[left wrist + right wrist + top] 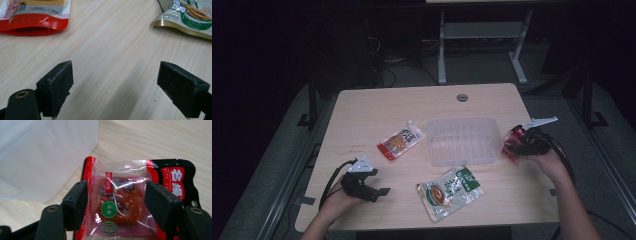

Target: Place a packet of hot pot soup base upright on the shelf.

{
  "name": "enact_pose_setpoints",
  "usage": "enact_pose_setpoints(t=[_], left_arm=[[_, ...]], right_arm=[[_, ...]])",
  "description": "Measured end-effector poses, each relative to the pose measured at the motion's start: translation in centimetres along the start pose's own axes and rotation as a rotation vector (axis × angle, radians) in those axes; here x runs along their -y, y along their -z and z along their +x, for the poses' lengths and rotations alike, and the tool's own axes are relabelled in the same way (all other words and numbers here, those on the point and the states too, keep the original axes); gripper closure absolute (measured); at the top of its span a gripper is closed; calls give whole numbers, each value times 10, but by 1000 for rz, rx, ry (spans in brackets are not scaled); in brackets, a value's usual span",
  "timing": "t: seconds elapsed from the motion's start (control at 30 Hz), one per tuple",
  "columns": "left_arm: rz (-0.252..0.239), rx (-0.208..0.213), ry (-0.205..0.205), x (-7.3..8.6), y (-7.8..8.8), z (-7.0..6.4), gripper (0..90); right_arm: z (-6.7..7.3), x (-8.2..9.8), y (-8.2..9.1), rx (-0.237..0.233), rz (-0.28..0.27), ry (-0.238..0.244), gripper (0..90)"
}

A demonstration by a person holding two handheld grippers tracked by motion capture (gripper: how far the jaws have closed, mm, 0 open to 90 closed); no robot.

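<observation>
Right gripper (116, 202) at the clear container's (464, 141) right end with a red snack packet (120, 202).
Table (362, 112), container, then packet: the packet sits between the right pads, seemingly pinched at its sides. Left gripper (115, 87): jaws spread wide over bare wood.

The high view is dim, the room beyond the table (362, 110) nearly black. Both gripper views are brighter, with soft shadows under the jaws and glare on the red packet (125, 195); the clear container (37, 157) looks blurred.
</observation>
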State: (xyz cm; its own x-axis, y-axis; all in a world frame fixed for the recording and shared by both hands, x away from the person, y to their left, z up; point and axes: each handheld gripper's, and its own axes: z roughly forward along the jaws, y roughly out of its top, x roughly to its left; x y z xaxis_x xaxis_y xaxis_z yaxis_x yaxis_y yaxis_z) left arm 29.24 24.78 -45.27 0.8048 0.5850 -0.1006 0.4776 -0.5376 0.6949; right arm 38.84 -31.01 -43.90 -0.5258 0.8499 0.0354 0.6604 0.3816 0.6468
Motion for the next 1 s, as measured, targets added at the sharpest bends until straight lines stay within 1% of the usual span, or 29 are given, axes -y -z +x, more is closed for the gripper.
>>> enact_pose_setpoints(t=[0.03, 0.07, 0.1, 0.13, 0.17, 0.2, 0.27, 0.37, 0.47, 0.5, 0.57, 0.6, 0.7, 0.77, 0.8, 1.0], left_arm=[[0, 1, 0, 0, 0, 0, 130], [0, 1, 0, 0, 0, 0, 130], [-2, 4, 11, 0, 0, -1, 130], [-2, 5, 11, 0, 0, -1, 130], [3, 4, 0, 0, 0, 0, 130], [2, 4, -2, 0, 0, 0, 130], [2, 5, -3, 1, 0, 1, 130], [2, 9, 6, 1, 0, 1, 130], [3, 10, 2, 1, -1, 1, 130], [10, 11, -3, 1, -1, 1, 130], [15, 11, -6, 1, 0, 1, 130], [15, 13, 2, 1, 0, 0, 130], [16, 14, 4, 1, 0, 0, 130], [13, 16, 14, 2, -1, 0, 130], [15, 14, 7, 2, -1, 1, 131], [15, 15, 9, 2, -1, 0, 131]], right_arm=[[0, 0, -3, 9, 6, 15, 339], [0, 0, -3, 9, 6, 15, 339], [0, -1, -5, 17, 17, 18, 337], [0, 0, -9, 17, 25, 16, 331], [1, 0, -10, 22, 35, 21, 330], [1, 0, -12, 21, 43, 24, 329], [1, 1, -12, 26, 47, 26, 325], [1, 2, -13, 25, 39, 28, 319], [3, 2, -14, 37, 42, 40, 310], [7, 3, -16, 61, 51, 70, 303], [8, 2, -16, 70, 55, 78, 316], [8, 2, -16, 71, 57, 81, 320], [9, 3, -16, 75, 55, 76, 328], [10, 3, -16, 80, 56, 78, 349], [10, 3, -16, 81, 56, 80, 353], [12, 4, -14, 84, 61, 97, 383]])
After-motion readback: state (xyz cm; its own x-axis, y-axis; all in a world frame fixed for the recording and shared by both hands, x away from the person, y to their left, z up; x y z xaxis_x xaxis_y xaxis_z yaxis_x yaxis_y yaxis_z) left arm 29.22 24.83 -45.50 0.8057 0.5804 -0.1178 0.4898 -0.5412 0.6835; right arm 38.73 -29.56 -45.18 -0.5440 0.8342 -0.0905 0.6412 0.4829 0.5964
